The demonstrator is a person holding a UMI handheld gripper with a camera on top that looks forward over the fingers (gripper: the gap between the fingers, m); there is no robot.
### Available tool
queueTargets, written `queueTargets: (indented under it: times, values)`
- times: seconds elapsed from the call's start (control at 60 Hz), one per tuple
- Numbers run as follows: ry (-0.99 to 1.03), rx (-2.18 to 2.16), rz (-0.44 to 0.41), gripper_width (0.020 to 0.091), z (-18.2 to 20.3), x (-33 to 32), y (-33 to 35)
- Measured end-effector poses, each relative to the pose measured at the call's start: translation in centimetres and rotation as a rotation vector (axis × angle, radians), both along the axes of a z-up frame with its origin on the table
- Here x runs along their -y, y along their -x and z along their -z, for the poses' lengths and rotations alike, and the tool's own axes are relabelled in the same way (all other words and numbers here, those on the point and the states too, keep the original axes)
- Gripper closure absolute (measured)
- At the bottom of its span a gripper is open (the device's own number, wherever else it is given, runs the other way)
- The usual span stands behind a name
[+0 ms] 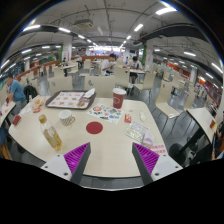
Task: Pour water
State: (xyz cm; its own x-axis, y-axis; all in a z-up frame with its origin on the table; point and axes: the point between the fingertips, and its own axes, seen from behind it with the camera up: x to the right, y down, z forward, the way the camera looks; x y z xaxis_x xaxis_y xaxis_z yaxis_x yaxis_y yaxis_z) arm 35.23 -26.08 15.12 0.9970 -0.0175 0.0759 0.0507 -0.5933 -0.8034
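My gripper (111, 158) is open above the near part of a pale table (108, 142), with only bare tabletop between its purple pads (75, 156). A plastic bottle (50, 133) of yellowish liquid stands ahead and to the left of the left finger. Further off, past the middle of the table, stands a red paper cup (119, 97). A small white cup (66, 117) sits behind the bottle. A flat red disc (94, 127) lies on the table between the fingers and the red cup.
A tray (70, 99) with small items lies at the far left of the table, and a wrapped packet (135, 131) lies ahead of the right finger. Chairs, other tables and seated people (17, 90) fill the hall beyond.
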Motion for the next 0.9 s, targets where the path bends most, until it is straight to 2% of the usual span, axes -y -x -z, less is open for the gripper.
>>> queueTargets:
  times: [0.083, 0.317, 0.567, 0.75, 0.9]
  values:
    - [0.009, -0.002, -0.002, 0.0251, 1.0, -1.3, 0.0]
    - [0.041, 0.002, -0.031, 0.0253, 3.3, 0.8, 4.0]
    - [0.021, -0.04, -0.078, 0.025, 6.5, 2.0, 15.1]
    - [-0.06, -0.07, -0.094, 0.0251, 7.5, -1.9, 23.1]
    - [-0.126, -0.062, -0.028, 0.0252, 8.9, -7.2, 24.8]
